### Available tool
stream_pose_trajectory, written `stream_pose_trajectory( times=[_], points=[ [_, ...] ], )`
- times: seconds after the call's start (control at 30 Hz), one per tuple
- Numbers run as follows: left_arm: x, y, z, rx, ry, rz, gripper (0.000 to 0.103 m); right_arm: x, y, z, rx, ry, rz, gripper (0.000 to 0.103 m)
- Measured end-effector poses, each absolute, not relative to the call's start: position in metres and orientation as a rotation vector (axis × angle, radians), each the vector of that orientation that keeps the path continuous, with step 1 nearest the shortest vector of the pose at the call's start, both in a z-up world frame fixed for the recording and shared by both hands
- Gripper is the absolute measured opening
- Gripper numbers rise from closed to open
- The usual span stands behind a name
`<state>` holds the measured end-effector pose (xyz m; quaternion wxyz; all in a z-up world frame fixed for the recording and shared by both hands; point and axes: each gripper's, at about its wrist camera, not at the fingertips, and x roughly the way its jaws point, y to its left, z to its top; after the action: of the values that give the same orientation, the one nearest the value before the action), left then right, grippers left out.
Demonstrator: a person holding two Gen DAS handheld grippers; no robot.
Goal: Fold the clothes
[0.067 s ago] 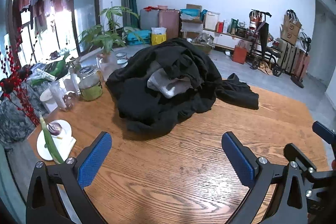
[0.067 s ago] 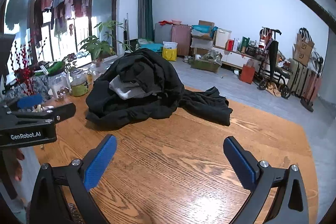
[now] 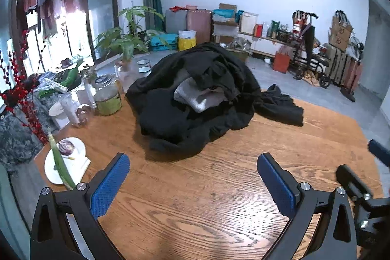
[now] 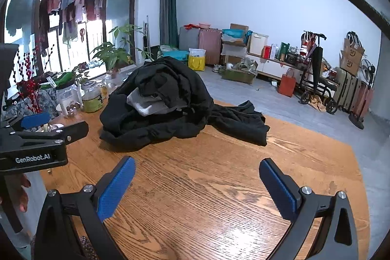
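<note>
On grained wood table (image 3: 219,187): crumpled black clothes (image 3: 195,99); both hand-held grippers (image 3: 192,182) (image 4: 196,184) spread apart, empty.

Bare wooden table (image 3: 195,199) before the clothes pile (image 3: 195,101); jars (image 3: 107,96) crowding its left edge.

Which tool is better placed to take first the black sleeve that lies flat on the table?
Probably the right tool. The black sleeve spreads toward its side of the clothes pile, with bare table between. The left tool faces the pile's bulk. Both are open and empty.
</note>
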<state>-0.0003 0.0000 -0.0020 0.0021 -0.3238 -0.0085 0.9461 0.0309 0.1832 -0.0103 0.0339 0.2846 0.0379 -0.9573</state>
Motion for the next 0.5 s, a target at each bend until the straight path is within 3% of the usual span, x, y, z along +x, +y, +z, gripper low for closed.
stream_pose_trajectory(
  times=[0.5],
  points=[
    [-0.0024,-0.004,-0.0001,-1.033,-0.039,2.986,0.103,0.0345,0.183,-0.004,0.868,0.145,-2.957,0.103]
  ],
)
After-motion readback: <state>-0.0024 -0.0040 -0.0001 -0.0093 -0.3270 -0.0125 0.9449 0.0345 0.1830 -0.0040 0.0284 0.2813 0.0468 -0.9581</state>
